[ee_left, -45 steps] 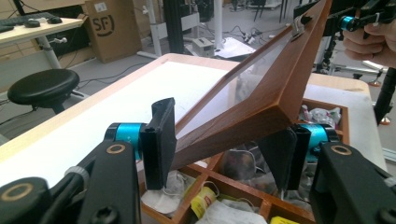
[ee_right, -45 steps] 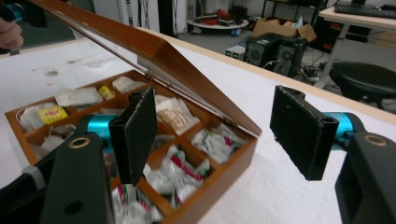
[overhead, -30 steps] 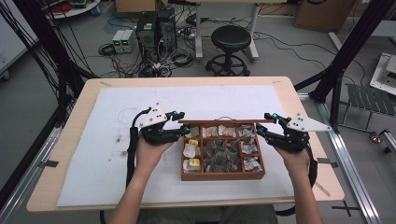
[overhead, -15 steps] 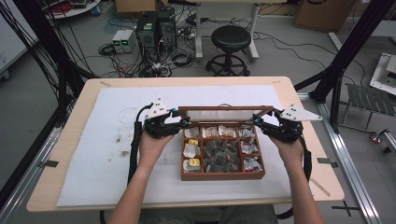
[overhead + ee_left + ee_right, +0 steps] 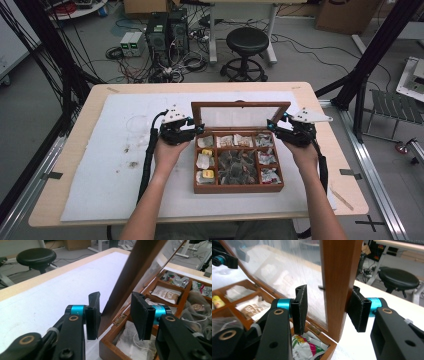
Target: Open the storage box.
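A wooden tea box (image 5: 239, 189) with several compartments of tea bags (image 5: 235, 162) lies mid-table, its glass lid (image 5: 240, 106) standing upright. My left gripper (image 5: 200, 129) is at the lid's left edge. In the left gripper view the lid's side rail (image 5: 130, 277) runs between the jaws of this gripper (image 5: 116, 315); they have just been closing, the left pad touches the wood and the right pad stands apart. My right gripper (image 5: 270, 124) is at the lid's right edge. Its jaws (image 5: 328, 311) have closed around the lid's rail (image 5: 339, 277), with the right pad on the wood.
The box rests on a white mat (image 5: 110, 165) that covers most of the wooden table (image 5: 50, 210). A black stool (image 5: 247, 40), computer cases and cables stand on the floor beyond the far edge. Black frame posts rise at both sides.
The lid has swung up from nearly flat to upright. Both hands have moved toward the far side of the box with it, and the jaws of both grippers have narrowed.
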Motion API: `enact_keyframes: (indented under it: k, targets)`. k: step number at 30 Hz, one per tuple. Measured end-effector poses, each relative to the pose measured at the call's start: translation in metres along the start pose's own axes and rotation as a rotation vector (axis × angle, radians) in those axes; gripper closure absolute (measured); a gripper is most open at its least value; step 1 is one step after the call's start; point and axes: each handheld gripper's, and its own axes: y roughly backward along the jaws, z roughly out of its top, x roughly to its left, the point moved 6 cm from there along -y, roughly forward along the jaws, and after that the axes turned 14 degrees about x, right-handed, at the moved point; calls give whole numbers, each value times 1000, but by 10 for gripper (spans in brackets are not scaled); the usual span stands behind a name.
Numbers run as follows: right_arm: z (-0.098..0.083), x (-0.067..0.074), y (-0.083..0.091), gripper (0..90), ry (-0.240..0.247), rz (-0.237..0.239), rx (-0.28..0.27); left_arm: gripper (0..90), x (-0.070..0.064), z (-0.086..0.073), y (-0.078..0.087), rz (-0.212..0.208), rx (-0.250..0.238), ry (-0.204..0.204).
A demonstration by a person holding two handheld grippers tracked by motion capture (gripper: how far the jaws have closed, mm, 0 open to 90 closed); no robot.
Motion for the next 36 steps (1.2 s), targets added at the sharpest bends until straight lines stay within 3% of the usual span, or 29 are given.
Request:
enact_keyframes:
  k: [10,17,24,36]
  targets:
    - [-1,-9,-18,565,-33,-6,3,644,8,-5,-11,-8,5,26]
    - [-9,-15,-35,568,-54,0,70,653,13,-10,-19,-4,23,39]
    - [-13,-18,-44,566,-66,-4,94,657,16,-14,-24,-7,37,45]
    - [-17,-21,-52,561,-107,27,104,654,23,-18,-29,-104,-7,147]
